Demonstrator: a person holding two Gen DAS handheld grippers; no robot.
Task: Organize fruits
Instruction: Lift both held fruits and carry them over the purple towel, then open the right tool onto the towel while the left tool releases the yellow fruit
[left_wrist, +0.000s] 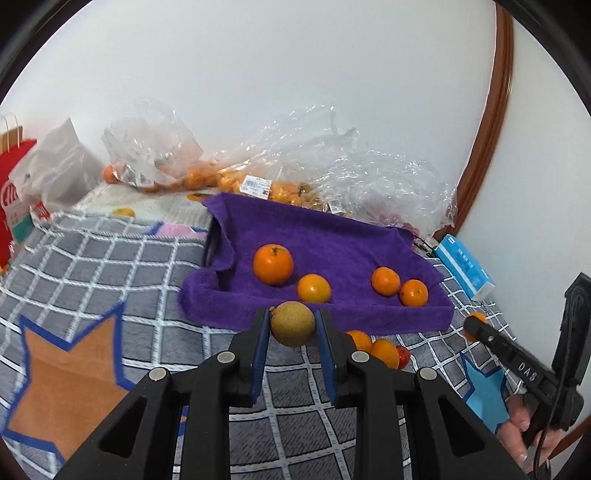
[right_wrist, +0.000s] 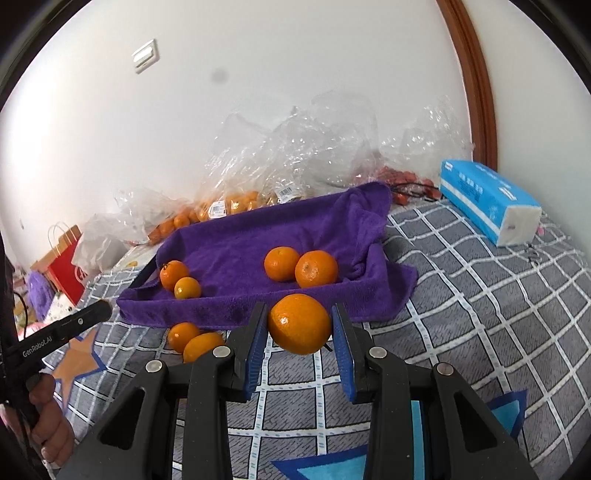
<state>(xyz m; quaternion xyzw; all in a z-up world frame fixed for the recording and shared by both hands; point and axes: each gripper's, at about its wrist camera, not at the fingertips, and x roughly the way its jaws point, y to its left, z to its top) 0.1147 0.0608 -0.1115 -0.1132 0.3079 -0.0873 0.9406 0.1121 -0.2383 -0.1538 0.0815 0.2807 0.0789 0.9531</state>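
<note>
My left gripper (left_wrist: 293, 325) is shut on a brown-green round fruit (left_wrist: 293, 323) and holds it just in front of the purple-towel-lined tray (left_wrist: 332, 236). My right gripper (right_wrist: 299, 326) is shut on a large orange (right_wrist: 299, 323), held before the same tray (right_wrist: 236, 243). Several oranges lie in the tray, among them a big orange (left_wrist: 273, 264) on the left. Two loose oranges (left_wrist: 373, 345) and a small red fruit (left_wrist: 403, 356) lie on the checked blanket beside the tray's near edge; the loose oranges also show in the right wrist view (right_wrist: 192, 339).
Clear plastic bags (left_wrist: 295, 162) with small oranges and red fruits pile up against the white wall behind the tray. A blue tissue pack (right_wrist: 487, 201) lies right of the tray. A red paper bag (left_wrist: 14, 192) stands far left. A brown door frame (left_wrist: 491, 110) is on the right.
</note>
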